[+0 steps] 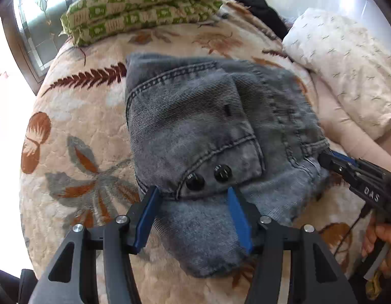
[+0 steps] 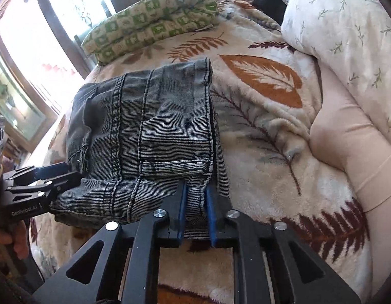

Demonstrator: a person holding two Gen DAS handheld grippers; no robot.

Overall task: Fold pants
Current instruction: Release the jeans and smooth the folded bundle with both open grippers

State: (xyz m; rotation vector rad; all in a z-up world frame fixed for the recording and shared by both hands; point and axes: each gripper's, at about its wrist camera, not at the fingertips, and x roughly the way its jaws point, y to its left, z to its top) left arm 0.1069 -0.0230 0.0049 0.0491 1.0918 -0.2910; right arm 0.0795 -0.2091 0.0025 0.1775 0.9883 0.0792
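A: Item one, the faded grey-black denim pants. Location and lie?

B: On the bed, atop a cream fleece blanket printed with rust and grey leaves. Folded into a compact, thick bundle. In the right wrist view its long axis runs from the near edge away toward the green-and-cream checked folded quilt at the far end of the bed.

A: Appearance?

B: Ribbed, washed denim with pale double-stitched seams. A pocket flap with two black round buttons faces the left gripper. A hemmed edge forms the straight right side in the right wrist view.

A: The left gripper?

B: Blue-padded fingers spread either side of the near corner of the bundle, cloth between them, pads not visibly pressing.

A: The right gripper?

B: Nearly closed, its blue pads pinching a fold of denim at the near right corner, just under the pocket edge.

A: Surroundings?

B: A white pillow with small sprig print at the right, a plain pale-pink cushion below it, and a black garment beyond, near the quilt.
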